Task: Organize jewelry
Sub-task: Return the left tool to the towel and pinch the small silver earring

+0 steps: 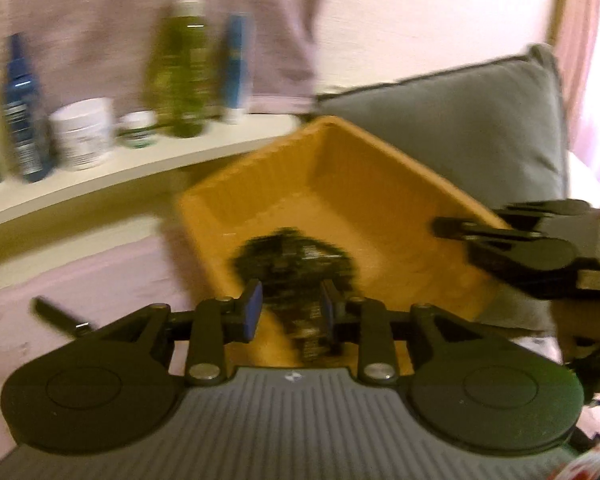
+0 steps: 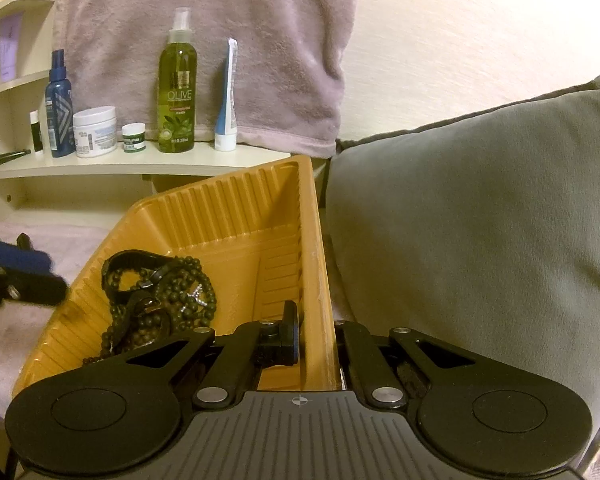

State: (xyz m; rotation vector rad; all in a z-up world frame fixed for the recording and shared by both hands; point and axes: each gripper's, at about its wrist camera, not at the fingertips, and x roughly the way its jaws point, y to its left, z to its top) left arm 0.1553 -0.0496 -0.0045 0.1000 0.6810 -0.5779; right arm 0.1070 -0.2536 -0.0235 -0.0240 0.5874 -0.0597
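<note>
A ribbed orange plastic tray [image 2: 236,216] rests on the bed. In it lies a tangle of dark beaded necklaces and a black strap [image 2: 160,300]. My right gripper [image 2: 316,344] is shut on the tray's right wall, one finger inside and one outside. In the blurred left wrist view, my left gripper [image 1: 290,312] hangs over the tray [image 1: 340,184] with its blue pads [image 1: 254,312] apart, and the dark jewelry [image 1: 296,264] lies between and beyond them. The right gripper [image 1: 520,248] shows there on the tray's right rim. The left gripper [image 2: 20,272] appears blurred at the left edge of the right wrist view.
A grey cushion [image 2: 480,220] stands right of the tray. A white shelf [image 2: 140,162] behind holds an olive spray bottle [image 2: 178,92], a blue bottle [image 2: 60,108], white jars [image 2: 94,132] and a tube [image 2: 228,100]. A pink towel [image 2: 220,40] hangs on the wall. Pink bedding [image 1: 60,280] lies left.
</note>
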